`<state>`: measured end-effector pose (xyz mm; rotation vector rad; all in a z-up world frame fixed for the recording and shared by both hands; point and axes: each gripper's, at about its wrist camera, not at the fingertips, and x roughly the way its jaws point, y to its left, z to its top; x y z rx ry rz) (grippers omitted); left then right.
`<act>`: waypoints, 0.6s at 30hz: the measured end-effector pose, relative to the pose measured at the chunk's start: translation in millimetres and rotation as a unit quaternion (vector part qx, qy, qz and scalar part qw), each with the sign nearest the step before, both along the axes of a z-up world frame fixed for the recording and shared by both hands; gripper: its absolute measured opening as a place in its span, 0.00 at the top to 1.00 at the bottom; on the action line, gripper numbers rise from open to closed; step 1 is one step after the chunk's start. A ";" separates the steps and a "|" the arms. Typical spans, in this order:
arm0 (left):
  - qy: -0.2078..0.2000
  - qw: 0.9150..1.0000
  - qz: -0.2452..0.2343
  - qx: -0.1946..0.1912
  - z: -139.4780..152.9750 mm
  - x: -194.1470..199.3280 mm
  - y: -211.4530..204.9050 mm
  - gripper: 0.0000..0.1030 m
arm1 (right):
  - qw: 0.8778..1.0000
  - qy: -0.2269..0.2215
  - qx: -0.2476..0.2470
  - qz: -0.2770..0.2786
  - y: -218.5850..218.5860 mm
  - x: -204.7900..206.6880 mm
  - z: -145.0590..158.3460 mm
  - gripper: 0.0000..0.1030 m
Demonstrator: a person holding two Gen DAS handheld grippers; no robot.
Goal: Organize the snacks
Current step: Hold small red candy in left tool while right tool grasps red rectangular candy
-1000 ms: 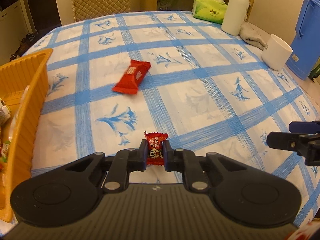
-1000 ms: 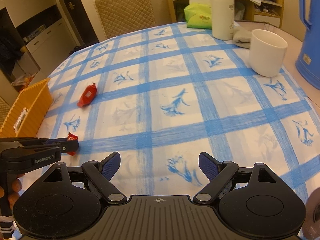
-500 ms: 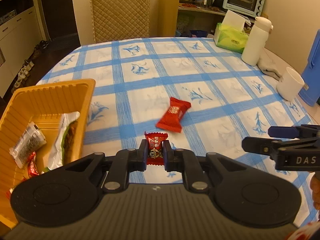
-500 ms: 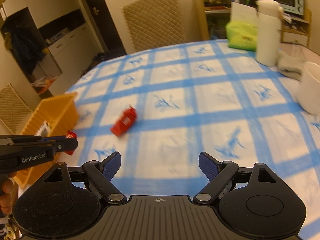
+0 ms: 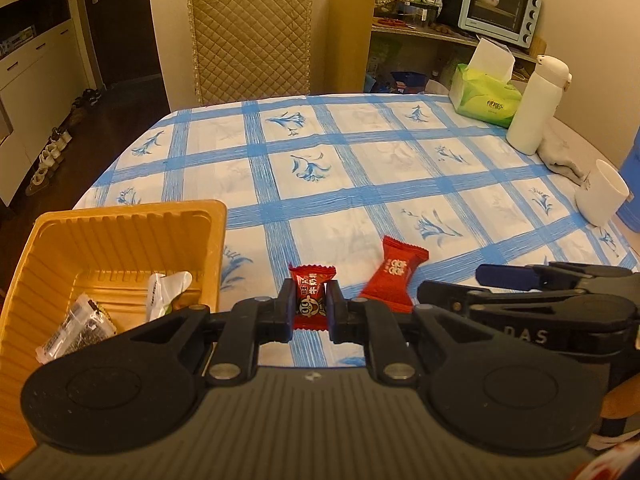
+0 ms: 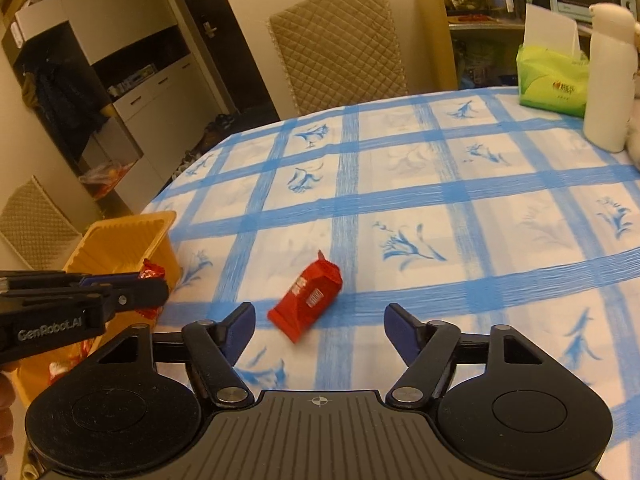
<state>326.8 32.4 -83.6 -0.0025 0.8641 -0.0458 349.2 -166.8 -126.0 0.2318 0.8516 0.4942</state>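
Checked table (image 5: 360, 168), tray (image 5: 120, 224), red snack (image 6: 306, 300)

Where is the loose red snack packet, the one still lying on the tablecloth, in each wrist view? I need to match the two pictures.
Left wrist view: the red snack packet lies right of centre, just beyond the left gripper, which is shut on a small red candy.
Right wrist view: it lies low and centre, ahead of the right gripper, whose jaws are closing with nothing between them.
Shared landmark: the orange tray, left of the packet in both.

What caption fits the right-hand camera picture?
Right gripper, jaws closing, nears a red snack packet lying on the checked tablecloth.
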 end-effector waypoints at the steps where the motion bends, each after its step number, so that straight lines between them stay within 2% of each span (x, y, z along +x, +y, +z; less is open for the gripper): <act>1: 0.001 1.000 -0.001 0.000 -0.7 2.3 1.6 0.87 | 1.000 0.006 0.000 -0.002 2.6 3.5 -2.6 0.35; 15: 0.007 1.000 -0.009 -0.009 -7.2 16.1 16.5 0.87 | 0.999 0.026 0.001 -0.035 30.1 28.6 -24.9 0.57; 18: 0.009 1.000 -0.009 -0.010 -7.6 16.0 17.9 0.87 | 0.999 0.028 0.001 -0.034 32.8 30.6 -26.2 0.72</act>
